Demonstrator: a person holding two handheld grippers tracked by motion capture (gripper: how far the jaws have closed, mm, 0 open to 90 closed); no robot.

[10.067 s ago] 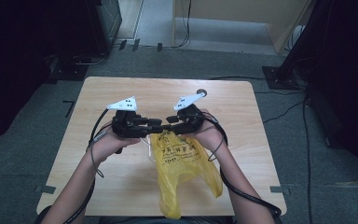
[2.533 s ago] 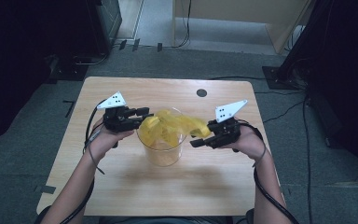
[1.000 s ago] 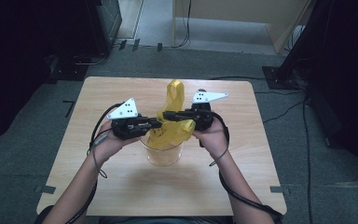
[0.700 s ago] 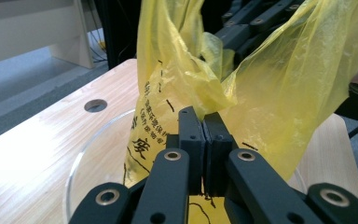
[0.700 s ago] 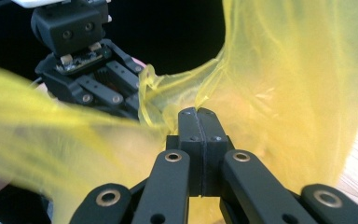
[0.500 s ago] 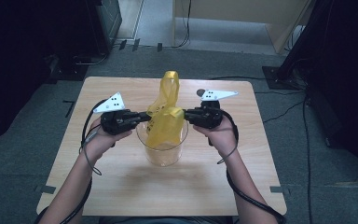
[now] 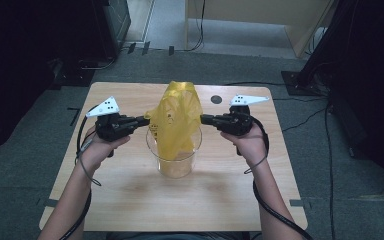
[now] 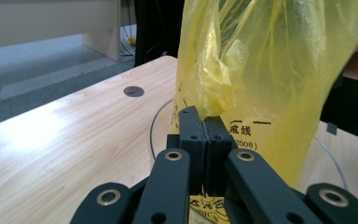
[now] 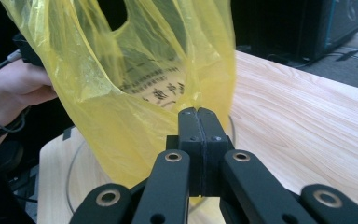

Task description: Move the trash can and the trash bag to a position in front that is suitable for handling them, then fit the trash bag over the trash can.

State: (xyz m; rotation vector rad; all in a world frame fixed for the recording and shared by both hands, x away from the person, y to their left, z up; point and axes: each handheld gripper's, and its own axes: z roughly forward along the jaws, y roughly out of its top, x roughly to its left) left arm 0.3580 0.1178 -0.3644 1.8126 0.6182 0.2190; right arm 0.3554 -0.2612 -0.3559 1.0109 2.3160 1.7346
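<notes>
High view: yellow plastic bag sits in a clear cup mid-worktop, pinched between both hand-held grippers. Left gripper view: left hand-held gripper clamped tight on the bag's film. Right gripper view: right hand-held gripper closed on the bag's edge too.

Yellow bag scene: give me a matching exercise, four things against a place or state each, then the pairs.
Things:
1. yellow bag
2. clear cup
3. left gripper
4. dark round hole

Descriptions:
A. stands on the table, the bag hanging into it
B. in the tabletop, near the far edge
C. stretched between two grippers
D. shut on the bag's edge, at the person's left

Pairs: 1-C, 2-A, 3-D, 4-B
</notes>
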